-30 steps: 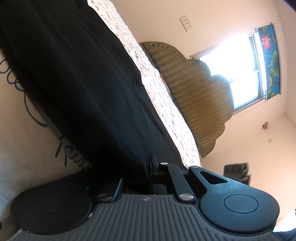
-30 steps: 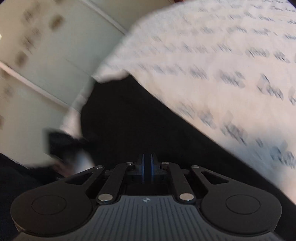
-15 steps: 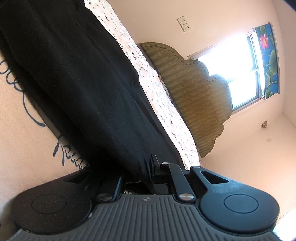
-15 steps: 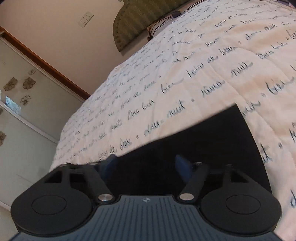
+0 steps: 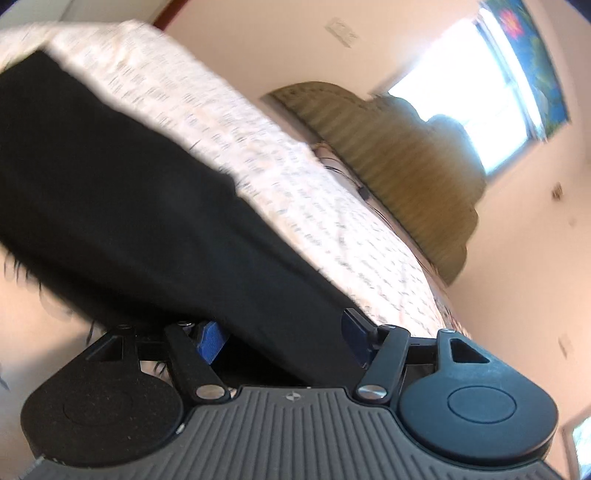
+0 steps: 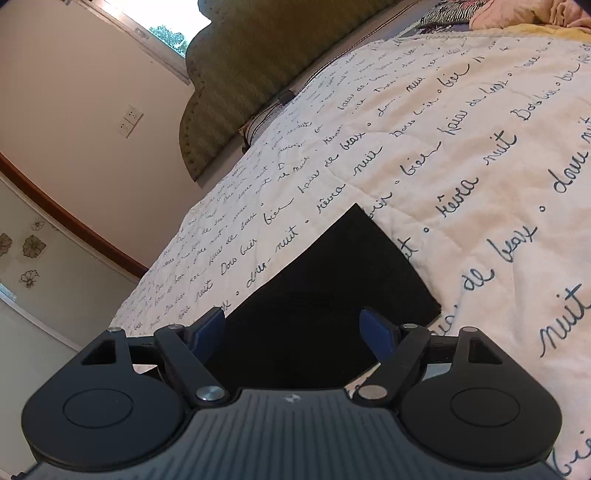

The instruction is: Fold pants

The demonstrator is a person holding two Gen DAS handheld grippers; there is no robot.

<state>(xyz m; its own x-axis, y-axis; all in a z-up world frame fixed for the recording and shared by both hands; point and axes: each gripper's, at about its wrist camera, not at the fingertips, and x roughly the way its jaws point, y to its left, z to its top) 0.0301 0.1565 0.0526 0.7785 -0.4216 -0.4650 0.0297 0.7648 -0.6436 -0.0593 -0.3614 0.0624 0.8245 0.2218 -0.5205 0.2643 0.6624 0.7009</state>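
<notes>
The black pants (image 5: 122, 206) lie on a white quilt (image 5: 229, 122) printed with dark script. In the left wrist view they run from the upper left down to my left gripper (image 5: 283, 336). Its jaws are opening, and the cloth passes loosely between the blue pads (image 5: 210, 341) without being pressed. In the right wrist view a flat, square-cornered end of the pants (image 6: 332, 280) rests on the quilt (image 6: 480, 147). My right gripper (image 6: 293, 332) hovers open just over its near part, blue pads (image 6: 376, 332) well apart, gripping nothing.
An olive scalloped headboard (image 6: 251, 74) stands against the wall at the head of the bed, with a dark cable (image 6: 284, 98) lying beside it. Pillows and bedding (image 6: 517, 14) are piled at the far right. A bright window (image 5: 461, 92) and wall sockets (image 6: 130, 120) are beyond.
The left gripper was shut on the pants' edge and has now opened and lifted away. The right gripper, shut a second ago, opened, let go of the pants and swung toward the headboard.
</notes>
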